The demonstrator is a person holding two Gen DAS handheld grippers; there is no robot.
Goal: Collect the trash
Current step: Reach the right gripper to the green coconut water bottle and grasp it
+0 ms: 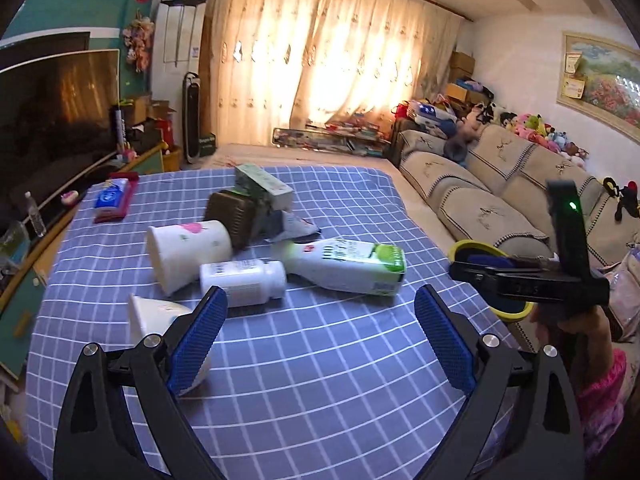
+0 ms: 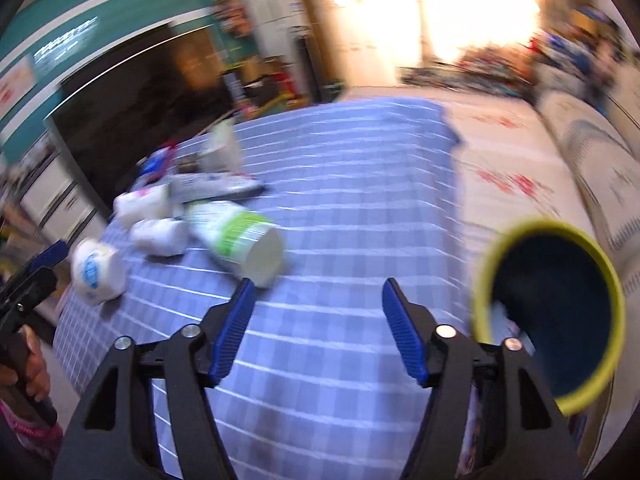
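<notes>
Trash lies on a table with a blue checked cloth (image 1: 320, 360): a white-and-green bottle (image 1: 348, 266) on its side, a small white pill bottle (image 1: 244, 280), a white paper cup (image 1: 188, 252), a second white cup (image 1: 156, 320) by my left finger, a brown box (image 1: 234, 214) and a green carton (image 1: 262, 184). My left gripper (image 1: 320, 320) is open and empty, just short of the pill bottle. My right gripper (image 2: 318, 316) is open and empty above the cloth, near the green bottle's base (image 2: 240, 240). A yellow-rimmed dark bin (image 2: 548, 316) stands at the table's right edge.
A blue tissue pack (image 1: 114, 198) lies on a red book at the far left of the table. A beige sofa (image 1: 500, 200) with plush toys runs along the right. A TV (image 1: 56, 112) and a cabinet are on the left. The right wrist view is motion-blurred.
</notes>
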